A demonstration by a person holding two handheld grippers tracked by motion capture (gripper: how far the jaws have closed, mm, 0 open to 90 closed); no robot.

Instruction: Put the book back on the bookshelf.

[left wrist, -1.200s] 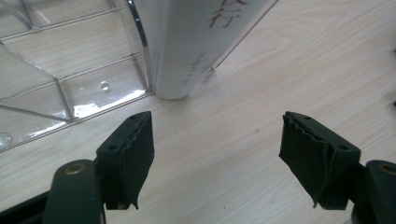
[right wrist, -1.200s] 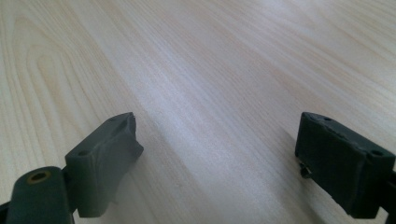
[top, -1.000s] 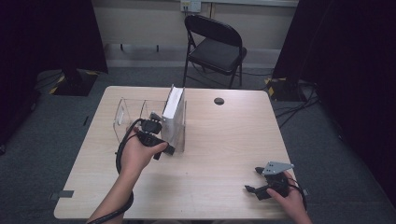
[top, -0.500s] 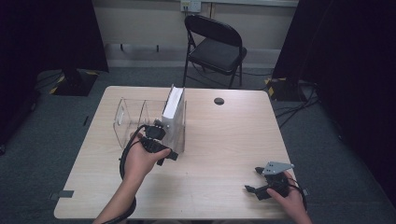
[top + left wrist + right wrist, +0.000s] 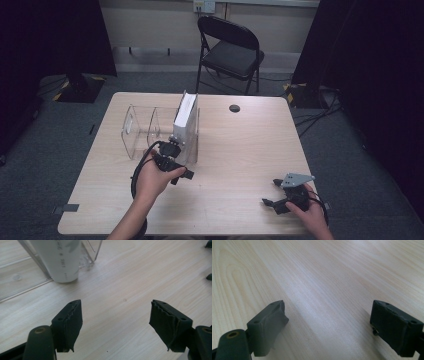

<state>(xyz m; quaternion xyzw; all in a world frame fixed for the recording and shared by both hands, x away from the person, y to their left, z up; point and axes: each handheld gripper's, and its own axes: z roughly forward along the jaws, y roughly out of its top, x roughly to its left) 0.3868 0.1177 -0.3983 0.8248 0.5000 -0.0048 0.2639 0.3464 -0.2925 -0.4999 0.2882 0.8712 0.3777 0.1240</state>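
step: white book (image 5: 185, 120) standing upright in clear acrylic rack's (image 5: 150, 132) right slot | left gripper (image 5: 171, 159) hovering just before it, jaws spread, empty | right gripper (image 5: 280, 196) resting apart, jaws spread | next: likely clearing away from the rack

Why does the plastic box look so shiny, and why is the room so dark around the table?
High view: light falls on the table while black curtains at both sides stay dark; the clear rack catches pale glare on its walls. Left gripper view: the white book looks soft and blurred. Right gripper view: the wood is sharp near the jaws, which cast soft shadows, and washed out farther off.
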